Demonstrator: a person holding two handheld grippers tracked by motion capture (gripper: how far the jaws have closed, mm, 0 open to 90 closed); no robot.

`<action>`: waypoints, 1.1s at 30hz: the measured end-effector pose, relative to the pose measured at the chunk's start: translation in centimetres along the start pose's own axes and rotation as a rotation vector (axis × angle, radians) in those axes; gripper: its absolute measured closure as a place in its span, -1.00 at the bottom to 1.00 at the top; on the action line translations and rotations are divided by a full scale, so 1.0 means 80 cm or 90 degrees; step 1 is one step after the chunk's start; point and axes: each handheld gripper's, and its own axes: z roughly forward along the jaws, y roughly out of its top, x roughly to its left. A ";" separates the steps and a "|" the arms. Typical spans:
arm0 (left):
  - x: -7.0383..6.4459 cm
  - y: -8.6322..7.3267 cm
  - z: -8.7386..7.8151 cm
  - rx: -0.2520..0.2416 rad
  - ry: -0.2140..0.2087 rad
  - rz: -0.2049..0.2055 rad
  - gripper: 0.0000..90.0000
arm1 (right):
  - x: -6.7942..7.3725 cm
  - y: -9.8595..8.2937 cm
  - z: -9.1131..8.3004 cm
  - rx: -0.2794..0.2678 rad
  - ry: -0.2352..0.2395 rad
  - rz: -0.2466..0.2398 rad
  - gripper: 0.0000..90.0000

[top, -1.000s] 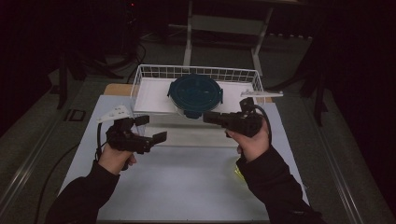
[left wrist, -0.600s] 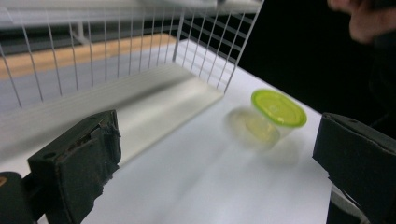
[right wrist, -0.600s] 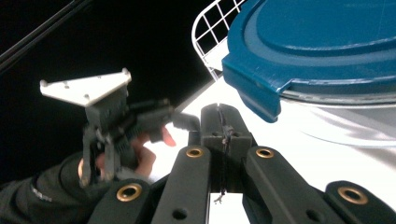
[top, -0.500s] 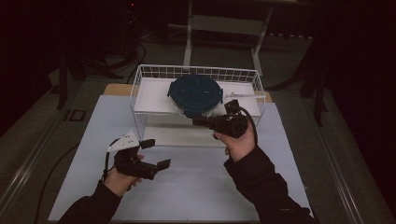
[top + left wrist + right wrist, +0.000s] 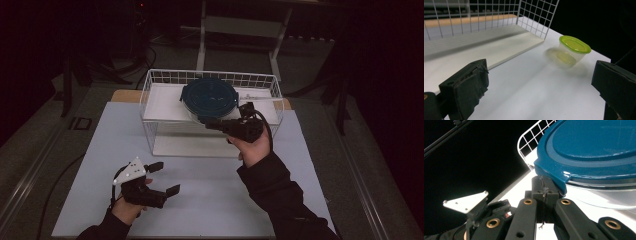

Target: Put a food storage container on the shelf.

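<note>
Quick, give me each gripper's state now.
Left gripper: open, empty.
Right gripper: shut under the rim of the blue lid.

The high view is dim: the room around the counter (image 5: 200, 200) falls away into near black, and only the white top catches soft light from above, with a weak shadow under the wire basket (image 5: 150, 105). The left gripper view is brighter; the green-lidded tub (image 5: 571, 51) looks smeared, with a ghosted shadow to its left, while the near black fingers (image 5: 466, 87) are soft and out of focus. In the right gripper view a small glint sits on the rim of the blue lid (image 5: 594, 150) against a black background.
</note>
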 end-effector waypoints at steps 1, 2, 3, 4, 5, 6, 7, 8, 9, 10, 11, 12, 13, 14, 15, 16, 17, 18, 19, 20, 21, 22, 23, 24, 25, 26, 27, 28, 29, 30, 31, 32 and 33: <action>-0.001 -0.001 0.000 -0.001 -0.002 0.005 -0.99 | -0.002 0.001 0.000 -0.004 -0.002 -0.001 1.00; -0.001 -0.003 0.000 0.000 -0.009 0.008 -0.98 | -0.003 0.001 0.000 -0.005 -0.003 0.000 1.00; -0.001 -0.004 0.000 -0.003 -0.013 0.007 -0.99 | -0.006 0.002 0.000 -0.005 -0.005 0.002 1.00; -0.002 -0.005 0.000 -0.009 -0.015 0.010 -0.99 | -0.007 0.003 0.000 -0.006 -0.007 0.003 1.00; -0.002 -0.005 0.000 -0.009 -0.014 0.011 -0.99 | -0.009 0.005 0.000 -0.007 -0.013 0.004 1.00; -0.002 -0.005 0.000 -0.014 -0.016 0.011 -0.99 | -0.010 0.005 0.000 -0.009 -0.016 0.006 1.00; -0.002 -0.005 0.000 -0.021 -0.017 0.009 -0.99 | -0.013 0.007 0.001 -0.007 -0.019 0.009 1.00; -0.002 -0.005 0.001 -0.024 -0.015 0.011 -0.99 | -0.014 0.007 0.001 -0.007 -0.021 0.011 1.00; -0.002 -0.005 0.001 -0.026 -0.015 0.013 -0.98 | -0.017 0.008 0.002 -0.007 -0.025 0.014 1.00; -0.002 -0.005 0.001 -0.030 -0.015 0.017 -0.99 | -0.018 0.009 0.003 -0.006 -0.029 0.016 1.00; -0.002 -0.005 0.001 -0.033 -0.014 0.021 -0.99 | -0.020 0.010 0.005 -0.003 -0.033 0.017 1.00; -0.003 -0.006 0.001 -0.032 -0.013 0.024 -0.99 | -0.021 0.010 0.005 -0.004 -0.034 0.017 1.00; -0.003 -0.006 0.001 -0.034 -0.014 0.024 -0.99 | -0.024 0.012 0.006 -0.007 -0.034 0.024 1.00; -0.003 -0.006 0.001 -0.034 -0.018 0.023 -0.99 | -0.024 0.012 0.006 -0.007 -0.035 0.025 1.00; -0.003 -0.006 0.001 -0.034 -0.018 0.024 -0.99 | -0.027 0.014 0.007 -0.010 -0.038 0.029 1.00; -0.003 -0.006 0.001 -0.035 -0.019 0.026 -0.99 | -0.027 0.014 0.007 -0.011 -0.039 0.030 1.00; -0.003 -0.006 0.001 -0.038 -0.022 0.025 -0.98 | -0.029 0.016 0.008 -0.009 -0.041 0.032 1.00; -0.003 -0.006 0.001 -0.037 -0.023 0.023 -0.98 | -0.030 0.017 0.008 -0.010 -0.043 0.032 1.00; -0.003 -0.006 0.001 -0.035 -0.022 0.023 -0.98 | -0.031 0.018 0.009 -0.010 -0.046 0.034 1.00; -0.003 -0.006 0.001 -0.035 -0.022 0.023 -0.99 | -0.032 0.019 0.009 -0.010 -0.049 0.034 1.00; -0.002 -0.006 0.000 -0.038 -0.024 0.020 -0.99 | -0.034 0.020 0.009 -0.012 -0.044 0.038 1.00; -0.002 -0.006 0.000 -0.035 -0.023 0.019 -0.99 | -0.035 0.021 0.009 -0.011 -0.039 0.041 1.00; -0.001 -0.007 0.001 -0.035 -0.023 0.020 -0.98 | -0.034 0.021 0.010 -0.011 -0.039 0.041 1.00; -0.001 -0.007 0.000 -0.033 -0.023 0.019 -0.99 | -0.034 0.021 0.010 -0.011 -0.042 0.037 1.00; -0.001 -0.007 0.001 -0.033 -0.024 0.017 -0.98 | -0.033 0.021 0.010 -0.010 -0.043 0.034 1.00; -0.001 -0.007 0.001 -0.033 -0.024 0.017 -0.99 | -0.033 0.021 0.010 -0.010 -0.043 0.034 1.00; -0.001 -0.007 0.001 -0.030 -0.027 0.018 -0.98 | -0.033 0.022 0.011 -0.009 -0.039 0.039 0.99; -0.002 -0.008 0.002 -0.028 -0.028 0.020 -0.98 | -0.033 0.022 0.011 -0.008 -0.040 0.041 0.98; -0.002 -0.008 0.002 -0.026 -0.030 0.019 -0.98 | -0.033 0.021 0.011 -0.007 -0.039 0.044 0.98; -0.003 -0.008 0.002 -0.024 -0.032 0.021 -0.98 | -0.032 0.020 0.010 -0.005 -0.037 0.045 0.97; -0.003 -0.008 0.002 -0.022 -0.033 0.022 -0.98 | -0.032 0.018 0.009 -0.005 -0.039 0.042 0.96; -0.003 -0.008 0.002 -0.020 -0.035 0.022 -0.98 | -0.031 0.017 0.008 -0.003 -0.041 0.038 0.96; -0.004 -0.007 0.002 -0.022 -0.037 0.021 -0.98 | -0.031 0.015 0.006 -0.002 -0.043 0.035 0.93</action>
